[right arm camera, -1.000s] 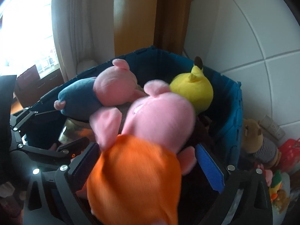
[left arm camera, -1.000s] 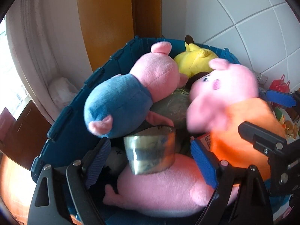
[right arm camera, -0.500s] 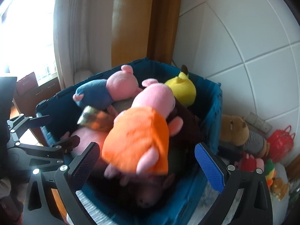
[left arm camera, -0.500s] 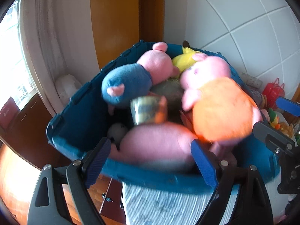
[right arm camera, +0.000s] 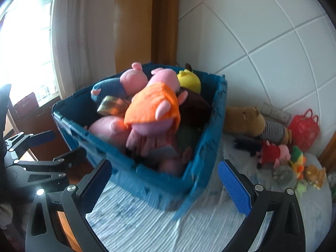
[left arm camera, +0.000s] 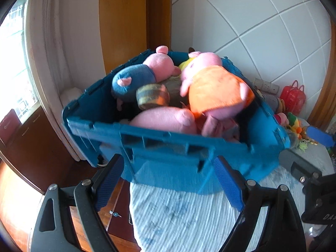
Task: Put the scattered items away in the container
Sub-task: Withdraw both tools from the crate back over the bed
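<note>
Both grippers have pulled back from the blue crate (left arm camera: 168,163) since a second ago: then their fingers were over the toys inside it, and now the whole crate is seen in front of them on the striped white and blue cover (right arm camera: 136,220). Left gripper (left arm camera: 168,180) is released, its blue pads wide apart with only the near wall of the crate between them in the view, not touched. Right gripper (right arm camera: 166,187) is also released and holds nothing; its pads stand apart on each side of the near corner of the crate. Inside the crate the orange-dressed pig plush (right arm camera: 155,107) lies on top of the pile, near the middle. A blue-dressed pig plush (left arm camera: 136,79) rests toward the far left side of the crate, and a yellow plush (right arm camera: 189,79) sits at the far wall. One more pink plush (left arm camera: 163,119) lies against the near wall, and a shiny greenish-gold roll (left arm camera: 152,96) sits between it and the blue-dressed pig. Outside the crate, to its right on the cover, a brown plush in a striped shirt (right arm camera: 252,121) lies near the wall, with a red bag (right arm camera: 304,128) further right and a group of small toys (right arm camera: 287,163) in front of them.
</note>
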Motion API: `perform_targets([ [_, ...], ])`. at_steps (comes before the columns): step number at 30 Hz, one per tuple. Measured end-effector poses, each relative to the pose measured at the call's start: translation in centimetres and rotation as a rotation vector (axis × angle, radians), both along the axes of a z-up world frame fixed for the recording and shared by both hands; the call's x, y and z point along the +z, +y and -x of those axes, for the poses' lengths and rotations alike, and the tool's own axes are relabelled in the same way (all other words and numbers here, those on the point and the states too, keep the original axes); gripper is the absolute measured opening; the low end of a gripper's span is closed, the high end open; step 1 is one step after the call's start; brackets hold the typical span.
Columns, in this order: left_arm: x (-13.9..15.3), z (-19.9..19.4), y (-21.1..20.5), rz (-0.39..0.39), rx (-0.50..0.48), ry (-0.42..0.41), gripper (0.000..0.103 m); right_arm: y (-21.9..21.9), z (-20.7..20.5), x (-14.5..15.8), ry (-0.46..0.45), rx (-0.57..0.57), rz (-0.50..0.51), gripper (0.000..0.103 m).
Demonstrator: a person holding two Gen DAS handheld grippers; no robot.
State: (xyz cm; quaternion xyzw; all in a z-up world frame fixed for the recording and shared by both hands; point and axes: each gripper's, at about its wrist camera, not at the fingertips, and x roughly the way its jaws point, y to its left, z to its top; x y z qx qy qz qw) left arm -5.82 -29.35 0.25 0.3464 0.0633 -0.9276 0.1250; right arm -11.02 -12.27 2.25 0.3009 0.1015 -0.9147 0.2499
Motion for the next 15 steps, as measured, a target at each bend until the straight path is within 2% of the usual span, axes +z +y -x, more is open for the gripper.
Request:
perform_targets([
  [7,-1.2,-2.7,1.8,-0.011,-0.041,-0.009,0.088,2.5,-3.4,-1.6,-0.021,-0.055,0.006,0.103],
  [15,-1.2,-4.0,4.3,0.002,-0.075,-0.004,0.088,5.0,-5.4,-1.6,-0.019,-0.09,0.015,0.103],
])
